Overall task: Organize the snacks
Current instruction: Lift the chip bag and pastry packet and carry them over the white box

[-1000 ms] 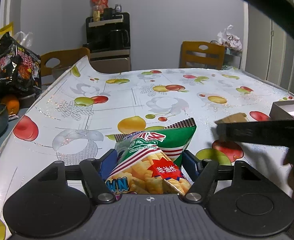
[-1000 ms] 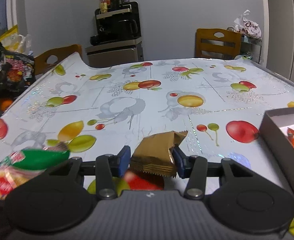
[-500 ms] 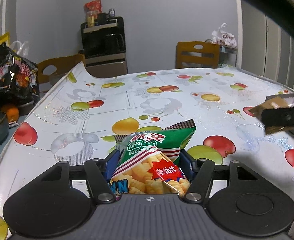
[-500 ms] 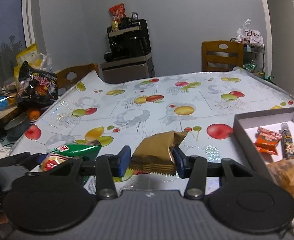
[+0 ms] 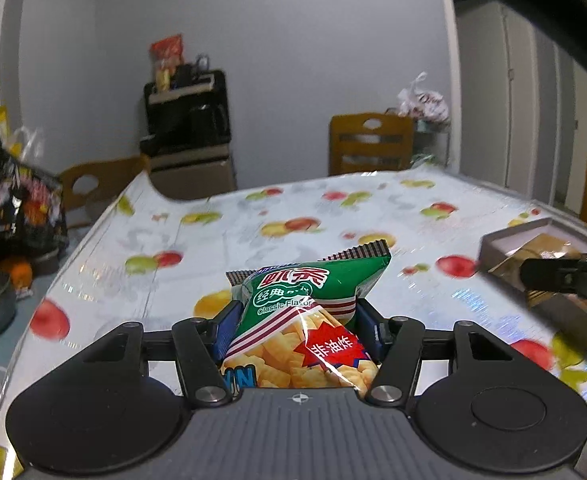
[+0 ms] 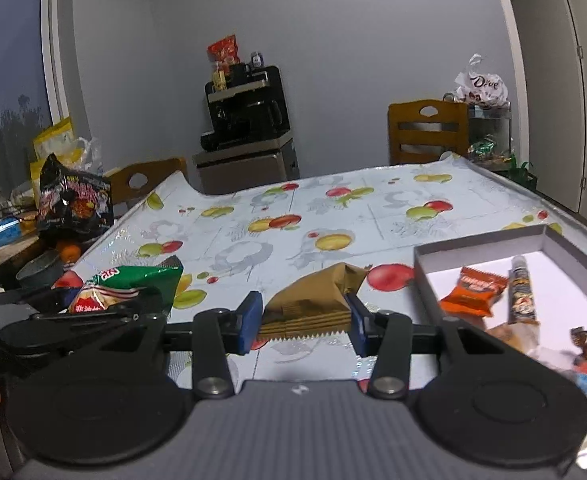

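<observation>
My left gripper (image 5: 297, 332) is shut on a green and red chip bag (image 5: 305, 320) and holds it above the fruit-print table (image 5: 253, 216). The bag also shows at the left of the right wrist view (image 6: 125, 286). My right gripper (image 6: 303, 320) is shut on a gold-brown wafer packet (image 6: 313, 300), held above the table just left of a grey box (image 6: 477, 242). The box holds an orange packet (image 6: 473, 292), a tube snack (image 6: 521, 296) and other wrapped sweets. The right gripper shows in the left wrist view at the box (image 5: 565, 276).
A black snack bag (image 6: 75, 204), a bowl (image 6: 39, 274) and an orange (image 6: 69, 252) sit on a side surface at the left. Wooden chairs (image 6: 427, 132) stand at the far end, and a cabinet with a coffee machine (image 6: 245, 120) stands by the wall.
Both grippers have risen with their snacks. The right gripper has carried the wafer packet rightward to the grey box, which now shows more fully.
</observation>
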{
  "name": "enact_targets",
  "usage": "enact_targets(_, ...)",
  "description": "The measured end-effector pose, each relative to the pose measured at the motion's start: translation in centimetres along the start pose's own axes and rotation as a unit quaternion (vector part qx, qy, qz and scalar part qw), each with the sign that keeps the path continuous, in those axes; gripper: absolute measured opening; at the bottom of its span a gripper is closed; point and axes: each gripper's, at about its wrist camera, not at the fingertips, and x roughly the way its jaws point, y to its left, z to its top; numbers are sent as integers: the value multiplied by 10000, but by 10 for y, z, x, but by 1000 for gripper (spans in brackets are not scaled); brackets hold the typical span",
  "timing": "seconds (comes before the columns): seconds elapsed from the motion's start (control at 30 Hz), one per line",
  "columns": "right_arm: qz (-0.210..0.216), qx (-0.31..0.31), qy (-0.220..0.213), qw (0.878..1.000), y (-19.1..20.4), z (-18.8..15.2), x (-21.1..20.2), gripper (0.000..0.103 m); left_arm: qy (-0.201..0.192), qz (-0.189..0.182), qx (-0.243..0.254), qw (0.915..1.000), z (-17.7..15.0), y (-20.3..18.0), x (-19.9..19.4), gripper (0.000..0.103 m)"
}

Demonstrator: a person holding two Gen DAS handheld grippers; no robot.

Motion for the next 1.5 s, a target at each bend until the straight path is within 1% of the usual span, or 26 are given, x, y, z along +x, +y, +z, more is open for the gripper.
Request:
enact_targets(0.17,-30,80,-268,9996,-17,9,-25,44,-221,-202,137,9995,17,-25,-11,59)
enact_targets(0.3,-143,118,-501,9986,-33,15,-45,44,-372,-337,271,9984,27,-47,-15,59)
enact_targets(0.43,-269,241,-654,9972,-53,18,-63,44,-426,-495,395,9971,32,-68,-16,59)
enact_targets(0.7,-531,470,-828,9940,-93,19,-91,44,-495,-748,553,9944,39,-107,-14,59)
enact_targets(0.97,-766,655,-870,9911,-126,16,-102,44,-554,-926,663,9919,42,-138,-10,59)
enact_targets(1.23,-1049,942,-814,9867,-161,11,-101,44,-450,-1371,656,9874,43,-169,9,59)
enact_targets(1.37,-1163,1100,-702,9846,-176,5,-98,44,-455,-1494,810,9844,43,-186,18,59)
enact_targets(1.5,-1283,1191,-566,9829,-188,-2,-94,44,-503,-1672,1053,9790,43,-206,26,59)
